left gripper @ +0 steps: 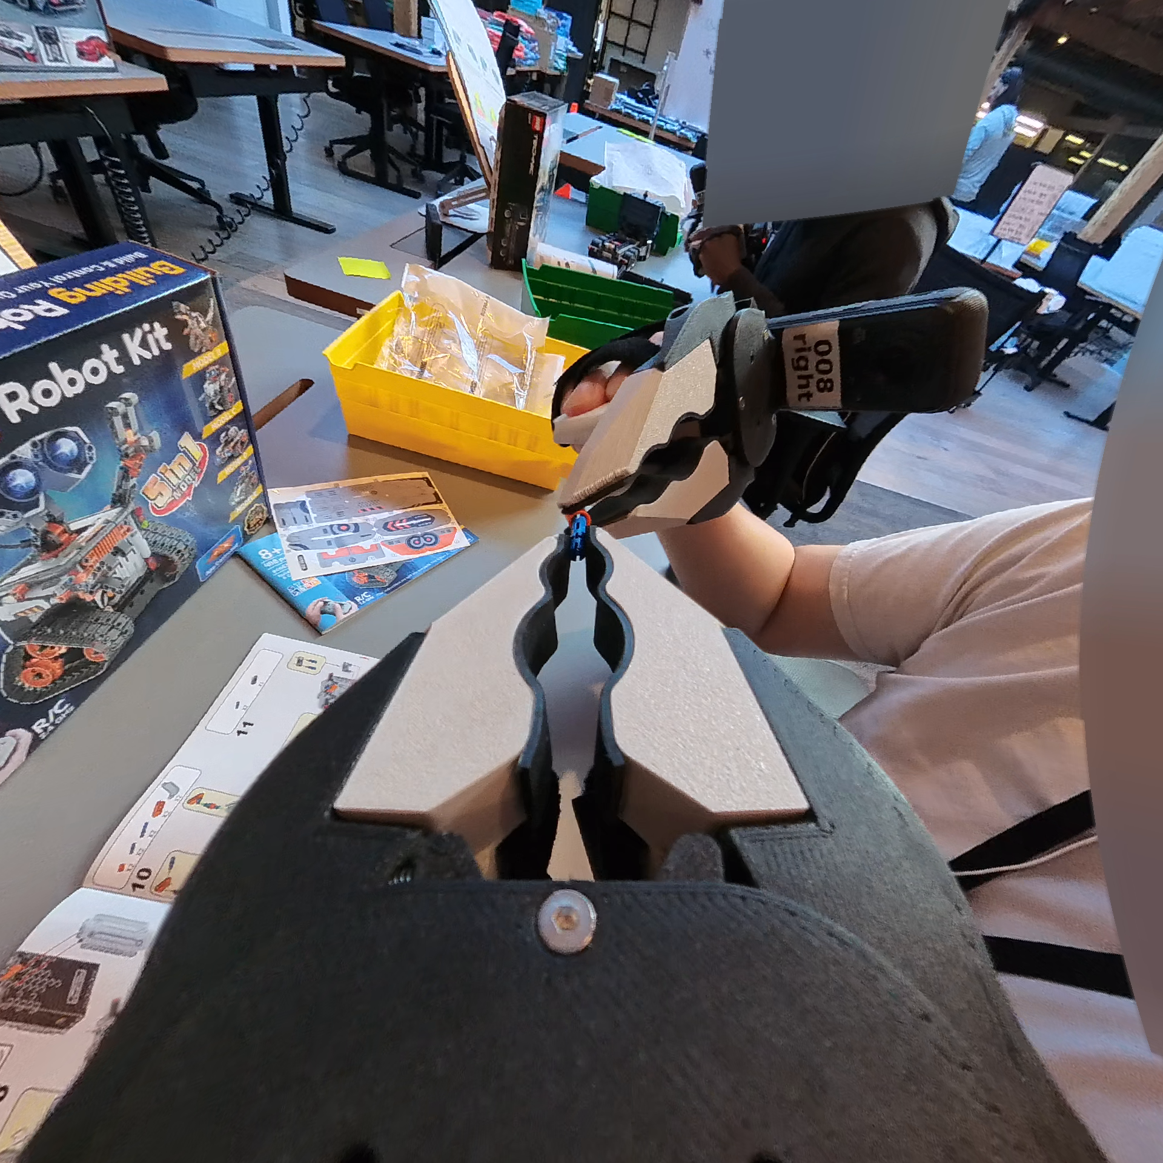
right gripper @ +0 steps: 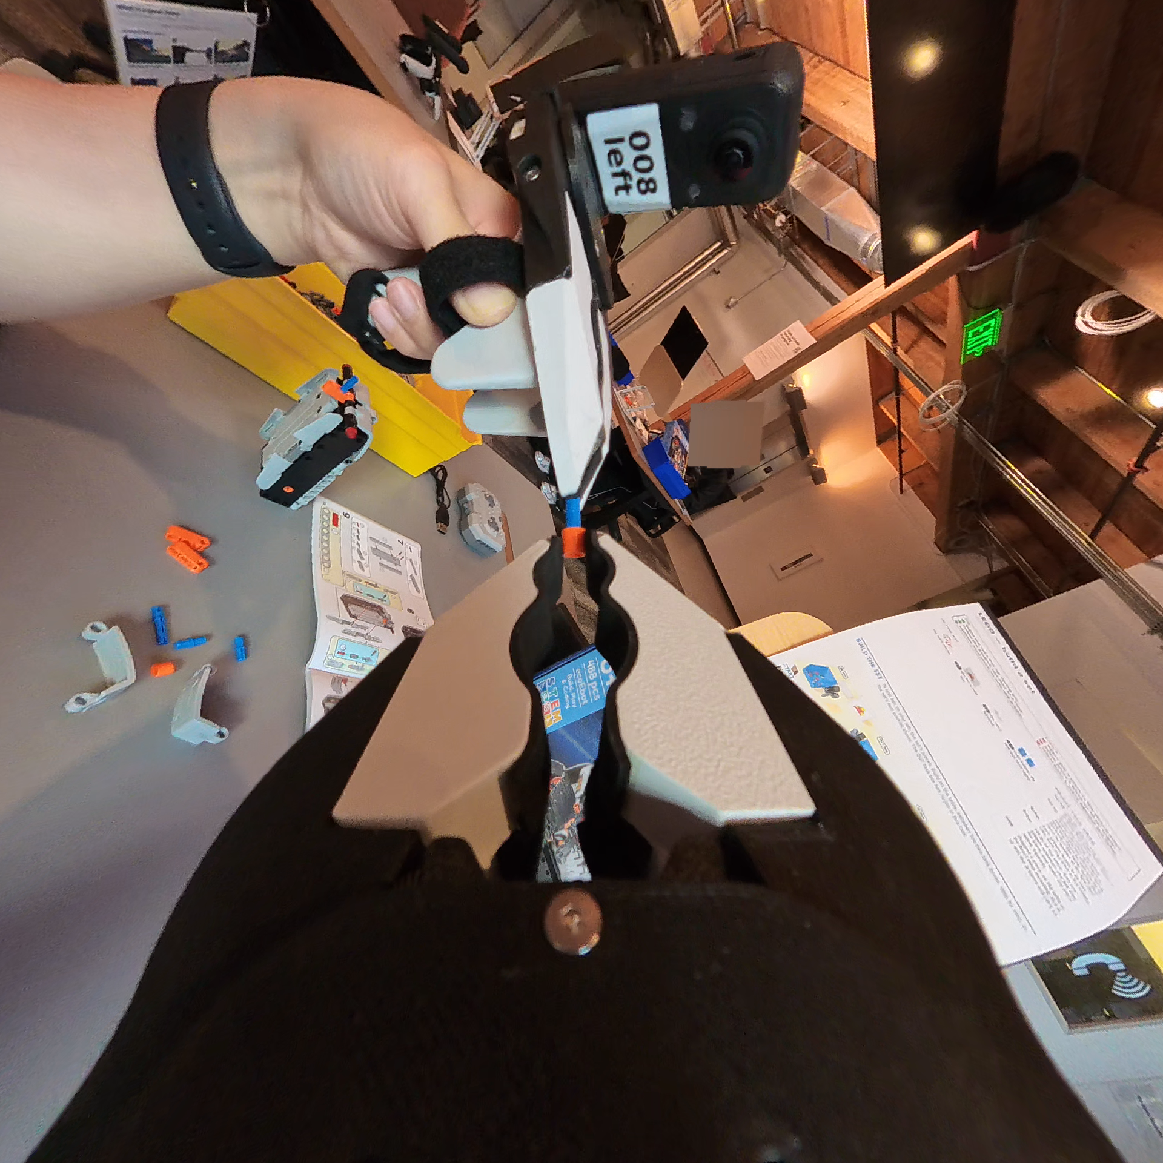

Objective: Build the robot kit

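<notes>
The left gripper (left gripper: 577, 546) pinches a small blue pin (left gripper: 578, 542) at its tips, above the grey desk (left gripper: 352, 453). The right gripper (right gripper: 574, 545) meets it tip to tip, closed on an orange bushing (right gripper: 574, 541). The two parts touch; whether they are fully seated is hard to tell. On the desk lie loose blue and orange pieces (right gripper: 184, 635), a partly built grey model (right gripper: 314, 440), an open instruction booklet (right gripper: 365, 604) and a yellow bin (left gripper: 440, 415).

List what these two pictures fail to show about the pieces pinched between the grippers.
- Blue pin, left wrist view: its orange sleeve end is hidden by the right gripper.
- Right wrist view: the pin's far end sits inside the left gripper.
- Whether pin and sleeve are fully seated: too small.
</notes>
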`<move>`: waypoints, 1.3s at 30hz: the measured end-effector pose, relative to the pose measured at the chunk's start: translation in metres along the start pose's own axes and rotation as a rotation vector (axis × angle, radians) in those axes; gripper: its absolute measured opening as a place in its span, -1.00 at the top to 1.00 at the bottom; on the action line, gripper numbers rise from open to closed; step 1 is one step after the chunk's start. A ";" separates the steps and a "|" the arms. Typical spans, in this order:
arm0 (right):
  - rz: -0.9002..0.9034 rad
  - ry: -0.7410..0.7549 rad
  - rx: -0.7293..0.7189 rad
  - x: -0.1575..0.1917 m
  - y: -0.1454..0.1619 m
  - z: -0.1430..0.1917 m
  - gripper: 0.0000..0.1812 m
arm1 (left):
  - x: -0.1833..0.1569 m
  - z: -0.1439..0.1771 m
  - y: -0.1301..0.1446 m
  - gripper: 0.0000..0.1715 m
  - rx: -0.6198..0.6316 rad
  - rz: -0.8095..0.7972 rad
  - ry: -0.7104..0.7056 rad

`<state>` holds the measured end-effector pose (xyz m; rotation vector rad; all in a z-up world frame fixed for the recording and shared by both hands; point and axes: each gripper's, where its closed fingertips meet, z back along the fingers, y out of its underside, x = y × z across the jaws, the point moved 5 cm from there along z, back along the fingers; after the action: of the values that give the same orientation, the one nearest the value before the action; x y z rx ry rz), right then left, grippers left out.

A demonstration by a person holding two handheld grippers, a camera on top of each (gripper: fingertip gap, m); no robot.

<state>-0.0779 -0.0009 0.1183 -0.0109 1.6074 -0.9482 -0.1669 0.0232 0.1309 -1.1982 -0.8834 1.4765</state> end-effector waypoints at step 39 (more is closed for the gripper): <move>0.050 0.006 0.144 0.019 0.001 -0.027 0.95 | 0.010 -0.007 0.001 0.97 0.033 -0.064 -0.183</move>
<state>-0.1047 0.0059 0.1011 0.1314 1.5343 -1.0240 -0.1607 0.0320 0.1255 -1.0131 -1.0065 1.5602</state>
